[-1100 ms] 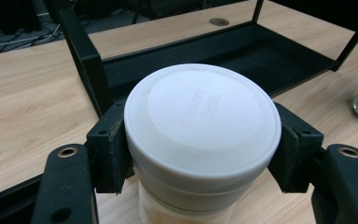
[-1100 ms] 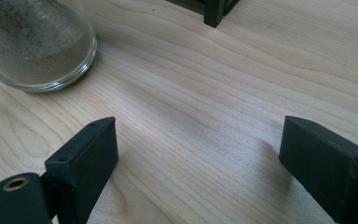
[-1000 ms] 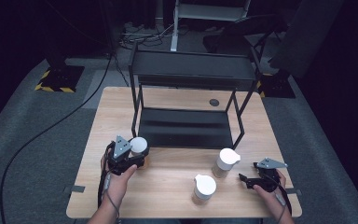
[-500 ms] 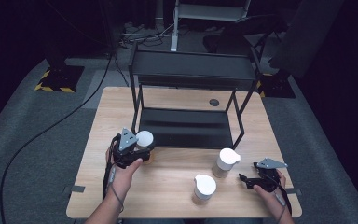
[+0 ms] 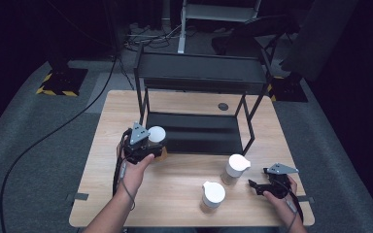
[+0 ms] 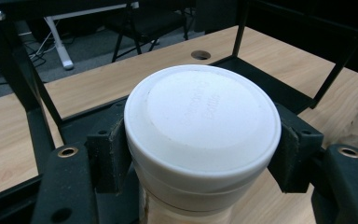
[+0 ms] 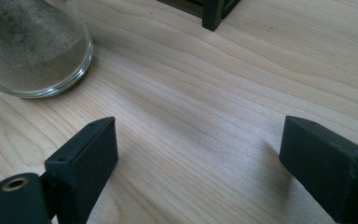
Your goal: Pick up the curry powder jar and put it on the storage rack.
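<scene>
The white-lidded jar (image 5: 156,136) is clamped in your left hand-held gripper (image 5: 148,145), right at the front left corner of the black two-tier rack (image 5: 199,77), by its lower shelf. In the left gripper view you can see both black pads pressing on the jar's sides just under the lid (image 6: 203,121), so that's a solid grip, jar upright, lid facing the camera. Whether the jar's bottom touches the surface (image 5: 175,179) you can't really tell from these shots.

Your right hand-held gripper (image 5: 255,187) sits low near the front right edge of the surface with its jaws spread apart and nothing between them. The right gripper view shows just bare wood between the pads, with the base of a glass jar (image 7: 32,46) full of something greyish off to the upper left, and a rack leg (image 7: 213,14) up top.

Two more white-lidded jars stand on the surface in front of the rack: one (image 5: 234,169) near your right hand-held gripper, the other (image 5: 212,195) closer to you, a bit left of it. They're apart from each other.
</scene>
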The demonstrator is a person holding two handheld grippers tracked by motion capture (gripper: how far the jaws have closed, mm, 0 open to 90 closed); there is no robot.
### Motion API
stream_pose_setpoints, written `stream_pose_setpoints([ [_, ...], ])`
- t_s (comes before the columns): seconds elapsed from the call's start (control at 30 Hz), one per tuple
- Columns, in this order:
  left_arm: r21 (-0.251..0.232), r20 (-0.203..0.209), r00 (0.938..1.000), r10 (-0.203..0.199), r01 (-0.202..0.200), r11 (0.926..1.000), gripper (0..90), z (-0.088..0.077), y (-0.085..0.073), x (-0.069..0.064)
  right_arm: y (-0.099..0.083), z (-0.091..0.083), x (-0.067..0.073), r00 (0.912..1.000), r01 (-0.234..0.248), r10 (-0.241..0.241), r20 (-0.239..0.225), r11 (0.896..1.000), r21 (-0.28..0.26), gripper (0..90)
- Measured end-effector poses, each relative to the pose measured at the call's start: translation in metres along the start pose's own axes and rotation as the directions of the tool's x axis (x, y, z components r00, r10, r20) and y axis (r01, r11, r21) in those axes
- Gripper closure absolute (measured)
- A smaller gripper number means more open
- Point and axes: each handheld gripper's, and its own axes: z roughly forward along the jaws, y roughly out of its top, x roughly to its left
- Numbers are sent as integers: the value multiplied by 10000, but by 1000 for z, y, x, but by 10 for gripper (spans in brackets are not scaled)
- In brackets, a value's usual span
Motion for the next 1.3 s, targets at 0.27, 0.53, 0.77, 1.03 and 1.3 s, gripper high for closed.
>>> stream_pose_setpoints([
  [0.27, 29, -91, 9999, 130, -129, 9999, 330, 11, 14, 0, 0, 0, 0, 10000, -3, 3, 3, 10000, 1, 114],
  [0.53, -35, -203, 9996, 191, -192, 9998, 330, 22, 27, 2, 0, 0, 0, 10000, -2, 2, 3, 10000, -1, 115],
  [0.77, -251, -64, 9994, 332, -333, 9991, 330, 35, 31, 7, 0, 0, 0, 10000, -2, 2, 6, 10000, -2, 115],
  [1.03, -168, -160, 9987, 481, -484, 9987, 330, 50, 34, 10, 0, 0, 0, 10000, -2, 2, 5, 10000, -4, 115],
  [1.3, -107, -126, 9990, 439, -441, 9990, 330, 65, 35, 12, 0, 0, 0, 10000, -4, 4, 5, 10000, -2, 114],
])
